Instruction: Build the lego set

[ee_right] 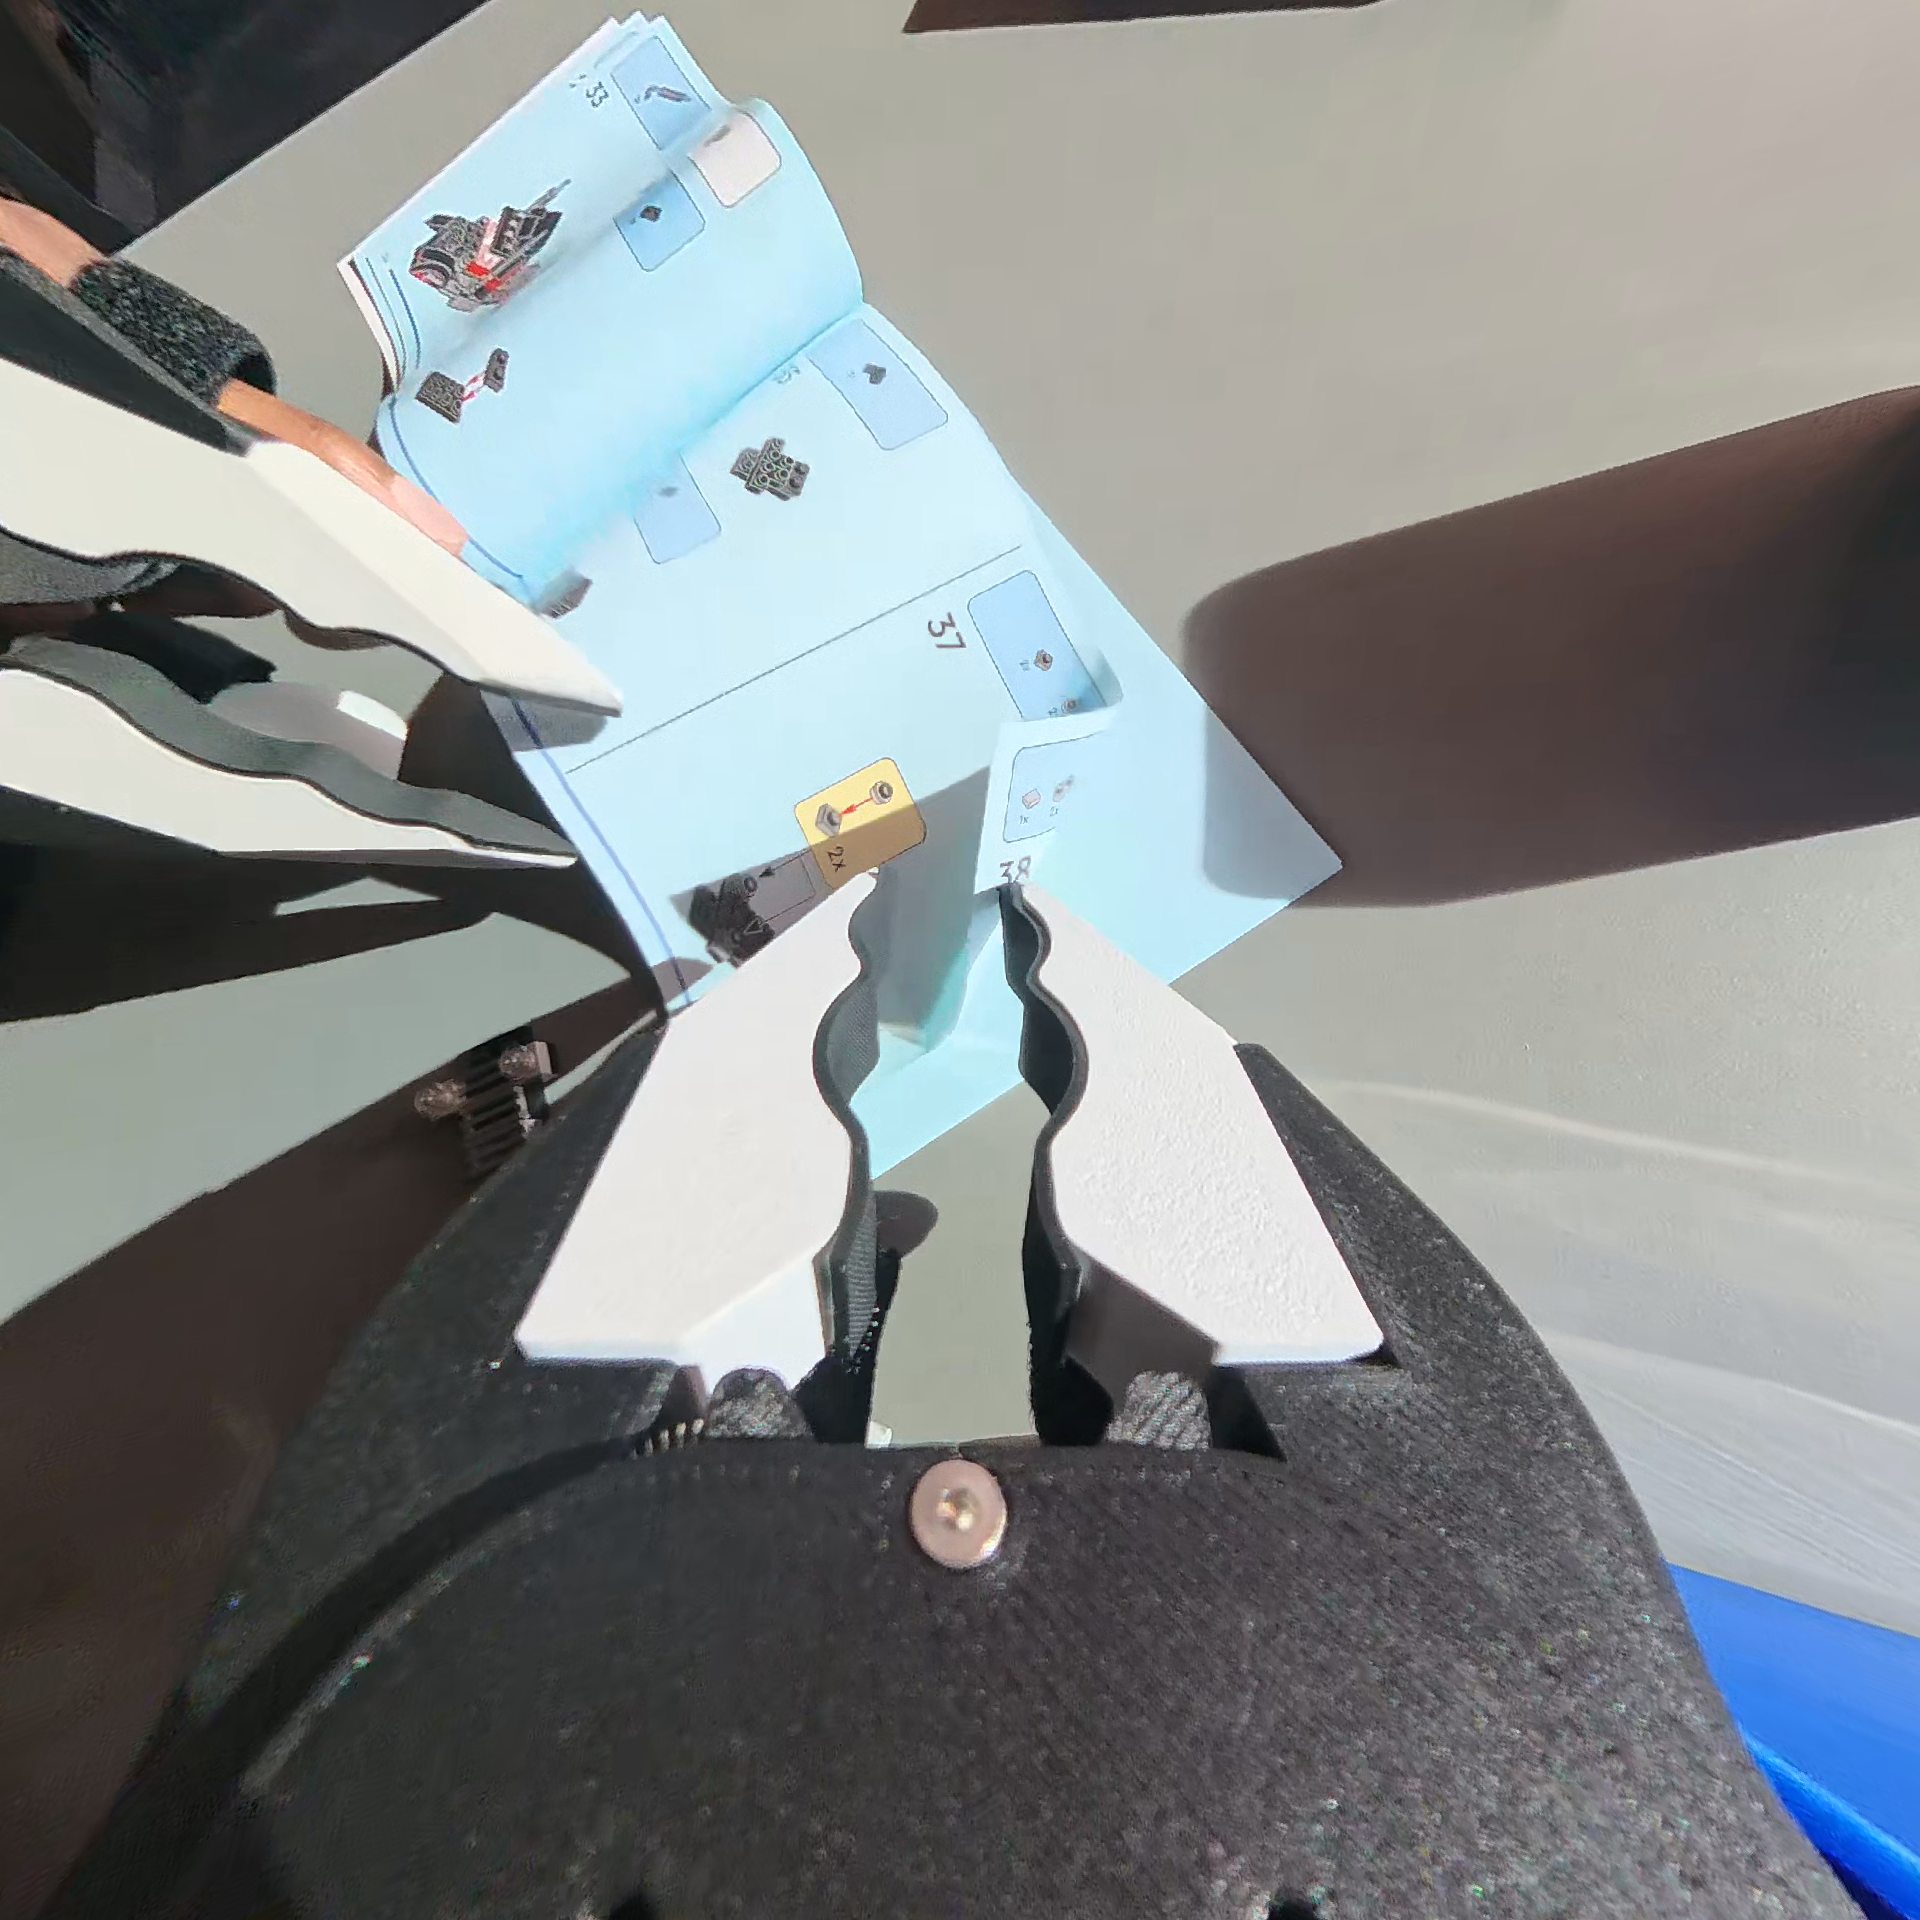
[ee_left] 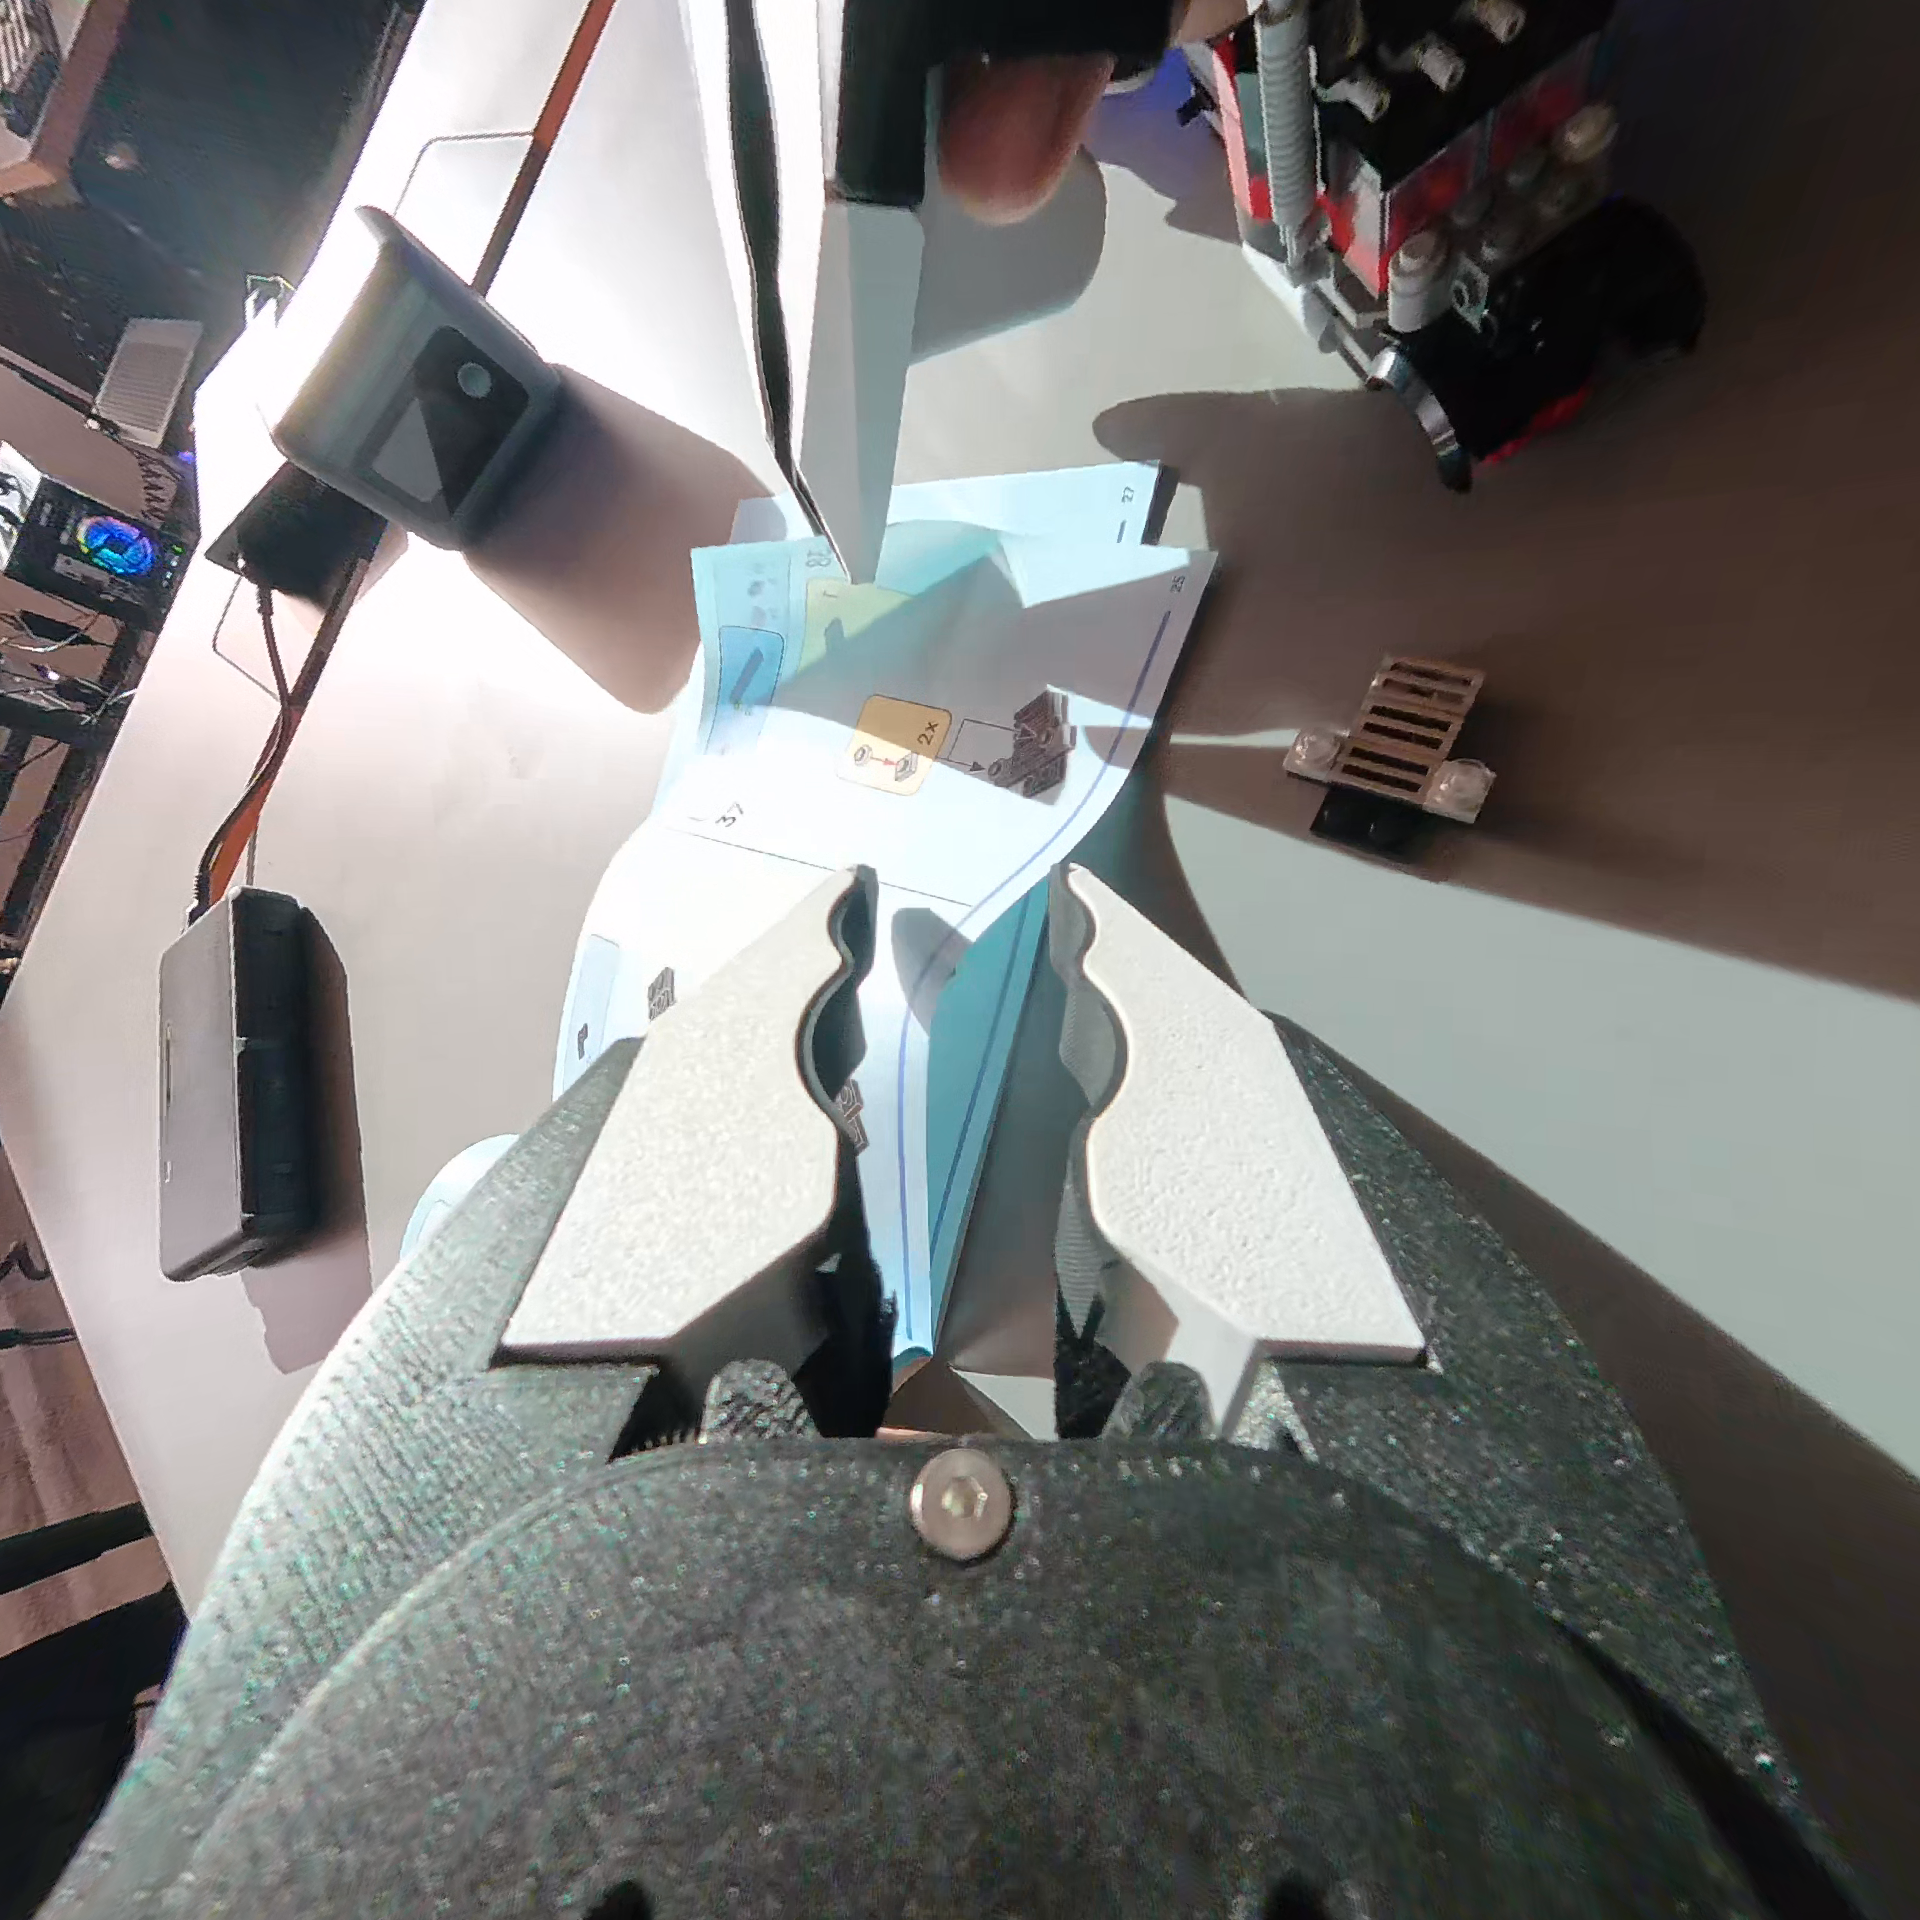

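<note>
A light-blue instruction booklet (ee_left: 935,644) lies open on the white table (ee_left: 1558,1091). My left gripper (ee_left: 961,883) is open with a narrow gap, and the booklet's raised page edges run between its fingers. My right gripper (ee_right: 940,885) is also narrowly open over the booklet (ee_right: 727,468), and a curled page corner (ee_right: 1049,800) stands at its right fingertip. In the left wrist view the right gripper (ee_left: 847,556) points down onto that page. The left gripper (ee_right: 592,779) shows at the left of the right wrist view. A red, black and grey lego truck (ee_left: 1455,208) stands at the far right.
A small grille sub-assembly with clear studs (ee_left: 1392,748) lies right of the booklet, and it also shows in the right wrist view (ee_right: 488,1112). A grey box with a lens (ee_left: 416,416) and a grey adapter (ee_left: 249,1081) sit on the left. A blue object (ee_right: 1787,1683) is at the lower right. The grippers' ends are close to 8 centimetres from one another.
</note>
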The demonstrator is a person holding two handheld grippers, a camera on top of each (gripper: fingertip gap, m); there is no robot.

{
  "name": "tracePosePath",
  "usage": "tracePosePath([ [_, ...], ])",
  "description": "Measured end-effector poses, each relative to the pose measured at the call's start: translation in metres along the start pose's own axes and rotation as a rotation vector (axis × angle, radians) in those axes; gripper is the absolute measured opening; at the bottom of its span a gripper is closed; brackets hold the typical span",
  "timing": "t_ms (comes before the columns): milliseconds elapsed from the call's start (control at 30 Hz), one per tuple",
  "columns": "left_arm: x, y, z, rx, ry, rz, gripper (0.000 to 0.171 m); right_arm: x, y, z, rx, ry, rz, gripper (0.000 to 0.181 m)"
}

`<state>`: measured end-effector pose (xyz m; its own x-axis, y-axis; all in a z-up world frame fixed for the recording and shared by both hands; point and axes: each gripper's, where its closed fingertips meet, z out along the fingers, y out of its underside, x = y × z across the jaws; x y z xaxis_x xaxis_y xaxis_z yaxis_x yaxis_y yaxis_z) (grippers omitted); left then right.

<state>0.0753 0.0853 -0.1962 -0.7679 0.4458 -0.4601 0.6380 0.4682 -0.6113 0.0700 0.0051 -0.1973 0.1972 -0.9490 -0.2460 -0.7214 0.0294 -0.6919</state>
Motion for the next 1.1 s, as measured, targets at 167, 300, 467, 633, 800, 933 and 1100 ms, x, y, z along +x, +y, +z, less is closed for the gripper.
tracePosePath([
  [167,0.000,-0.005,-0.003,0.028,0.003,-0.010,0.026,-0.001,0.000,-0.001,0.003,-0.011,0.006,0.022],
  [300,-0.002,-0.008,-0.005,0.051,-0.003,-0.038,0.025,-0.001,0.000,0.000,0.002,-0.013,0.004,0.023],
  [467,-0.007,-0.011,-0.008,0.087,-0.025,-0.087,0.024,-0.002,-0.001,-0.001,0.006,-0.015,0.005,0.026],
  [633,-0.014,-0.014,-0.012,0.133,-0.060,-0.155,0.023,-0.001,-0.002,-0.003,0.014,-0.013,0.009,0.030],
  [800,-0.025,-0.011,-0.015,0.154,-0.119,-0.240,0.022,0.000,-0.007,-0.010,0.042,-0.004,0.022,0.033],
  [933,-0.033,-0.006,-0.017,0.140,-0.176,-0.276,0.021,-0.001,-0.013,-0.019,0.072,0.011,0.022,0.035],
  [1100,-0.053,0.001,-0.034,0.159,-0.299,-0.354,0.023,-0.014,-0.017,-0.024,0.074,0.032,-0.022,0.035],
])
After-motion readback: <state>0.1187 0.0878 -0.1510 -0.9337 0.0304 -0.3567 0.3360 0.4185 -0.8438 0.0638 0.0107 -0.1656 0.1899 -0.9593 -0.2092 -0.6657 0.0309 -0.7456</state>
